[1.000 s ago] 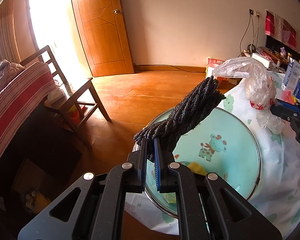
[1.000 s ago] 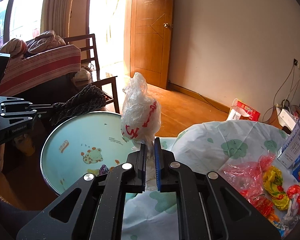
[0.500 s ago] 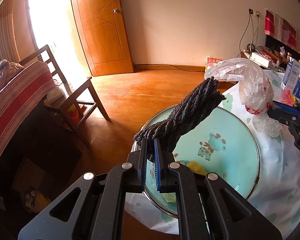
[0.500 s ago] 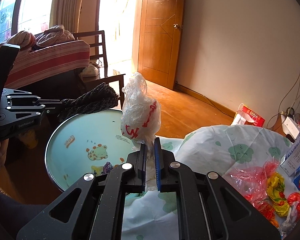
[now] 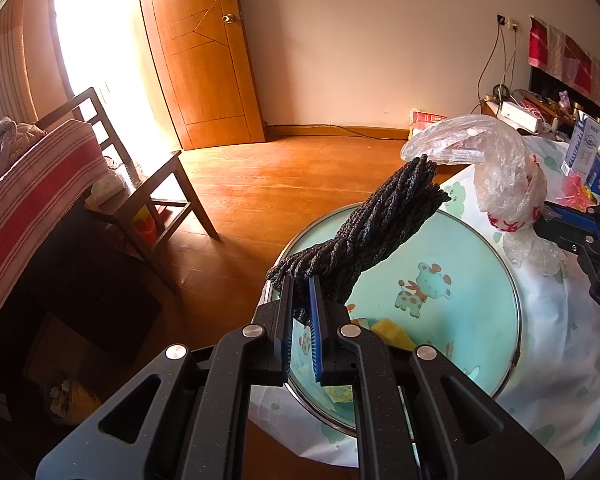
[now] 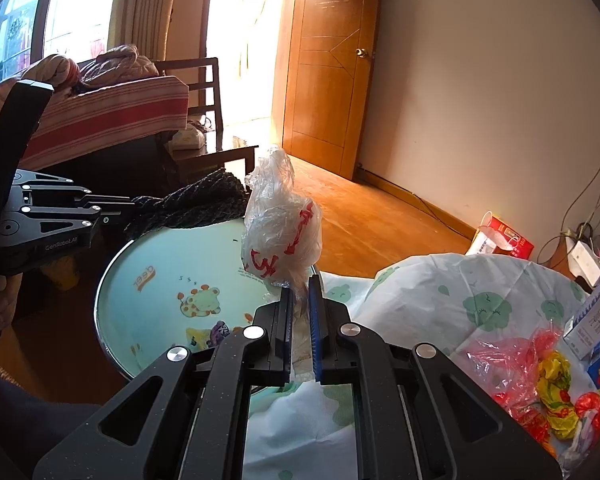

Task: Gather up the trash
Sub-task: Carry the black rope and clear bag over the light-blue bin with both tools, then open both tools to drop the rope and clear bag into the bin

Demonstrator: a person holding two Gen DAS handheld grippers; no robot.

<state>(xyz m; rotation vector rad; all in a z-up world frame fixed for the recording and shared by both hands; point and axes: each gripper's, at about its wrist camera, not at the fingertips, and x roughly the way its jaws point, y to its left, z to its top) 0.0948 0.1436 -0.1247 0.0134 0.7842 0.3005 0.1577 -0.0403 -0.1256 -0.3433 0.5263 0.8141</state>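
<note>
The left tongs (image 5: 300, 300) pinch a dark twisted rope bundle (image 5: 364, 232) and the right tongs (image 6: 300, 296) pinch a crinkly clear plastic bag (image 6: 280, 224), both above the round pale-green tray (image 6: 160, 280); keep both squeezed tight.

We see a bright daylit room; sunlight floods through the blown-out white doorway (image 5: 100, 60) and glares across the wooden floor (image 5: 268, 184). Fisheye distortion curves the walls, corners darken, and everything stays sharp.
</note>
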